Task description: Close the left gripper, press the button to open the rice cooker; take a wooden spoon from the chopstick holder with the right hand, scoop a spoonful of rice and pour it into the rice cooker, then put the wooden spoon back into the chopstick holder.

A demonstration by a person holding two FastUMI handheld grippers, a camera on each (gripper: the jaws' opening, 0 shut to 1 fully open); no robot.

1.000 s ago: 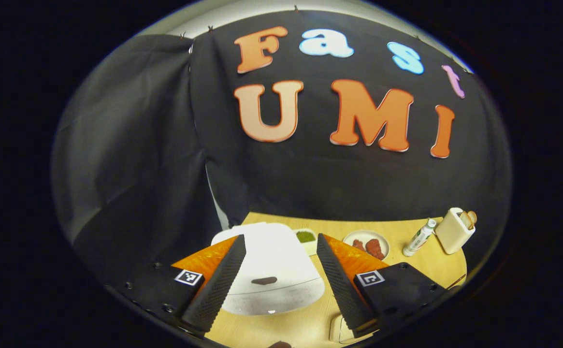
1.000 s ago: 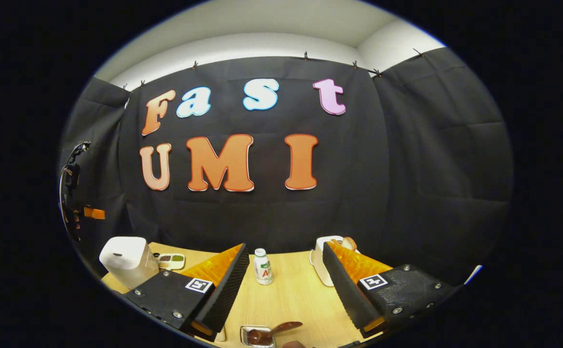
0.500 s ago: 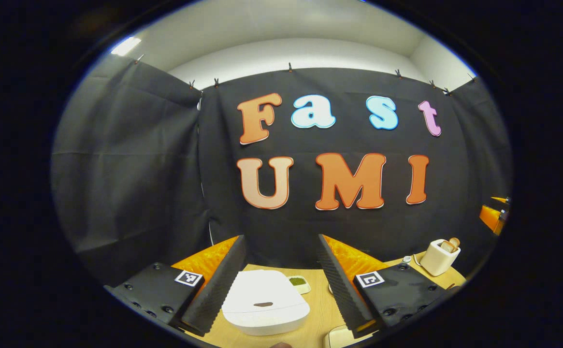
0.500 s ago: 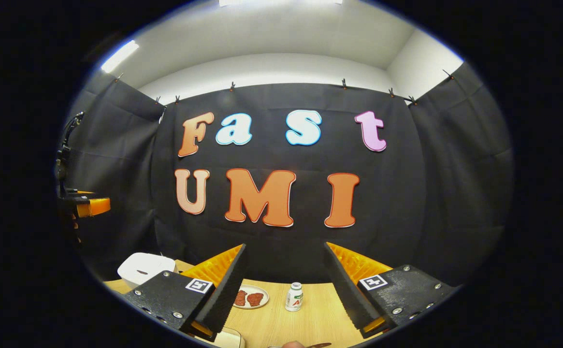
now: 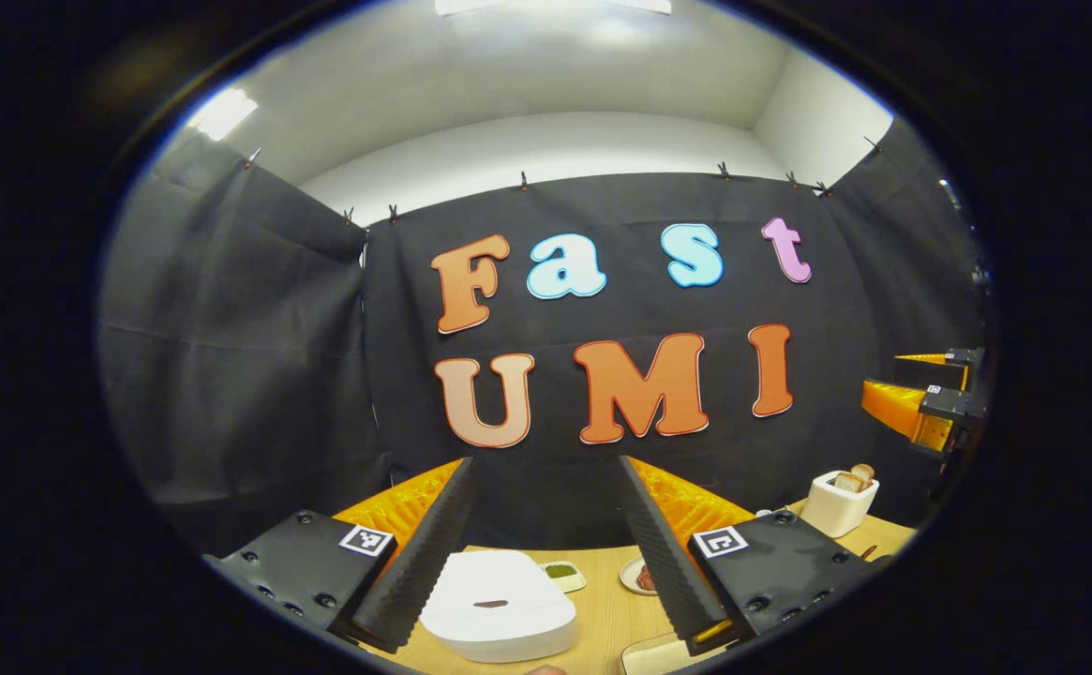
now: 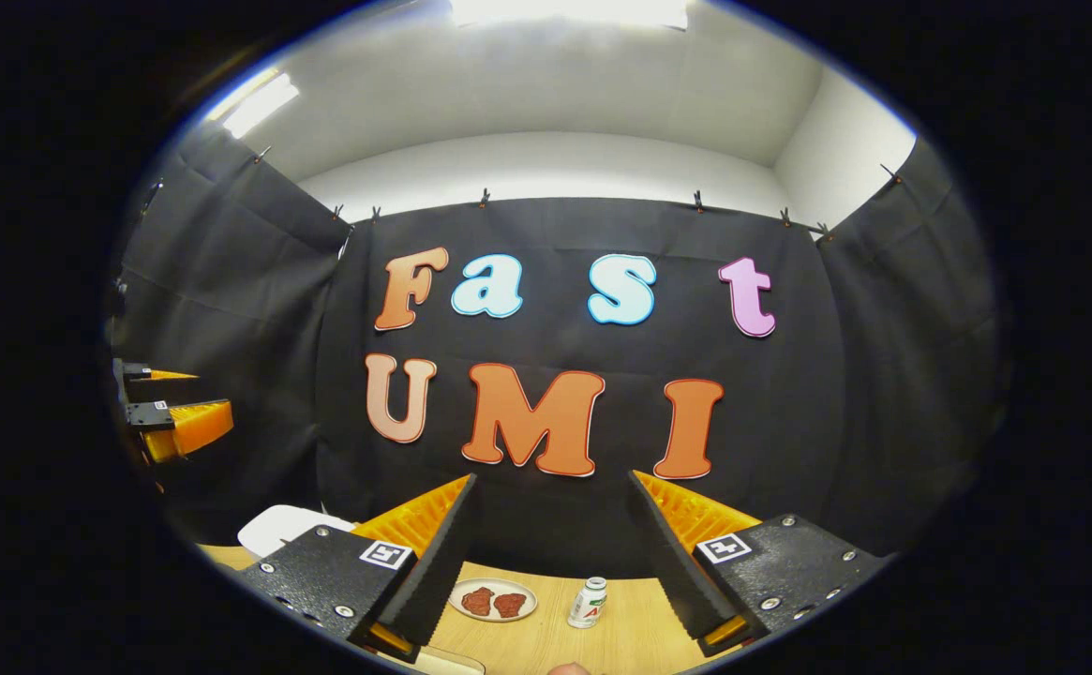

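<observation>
The white rice cooker (image 5: 499, 609) sits with its lid down on the wooden table (image 5: 602, 614), low between the fingers of my left gripper (image 5: 544, 464), which is open, empty and well above it. The white chopstick holder (image 5: 836, 503) stands at the far right with wooden handle tops (image 5: 853, 481) poking out. My right gripper (image 6: 552, 478) is open and empty too, held high over the table (image 6: 546, 637). The rice cooker (image 6: 283, 527) peeks out at the lower left of the right gripper view. Each gripper appears at the side of the other's view, the right gripper (image 5: 883, 373) and the left gripper (image 6: 208, 396), both raised.
A small dish with something green (image 5: 560, 572) lies behind the cooker. A plate with red pieces (image 6: 494, 600) and a small white bottle (image 6: 589, 602) stand mid-table. A pale container's edge (image 5: 658, 652) shows at the front. Black cloth walls surround the table.
Both grippers have lifted and tilted upward, so the table and its objects have slid to the bottom of each view. The front dish holding a dark spoon has left the right gripper view. Both stay open.
</observation>
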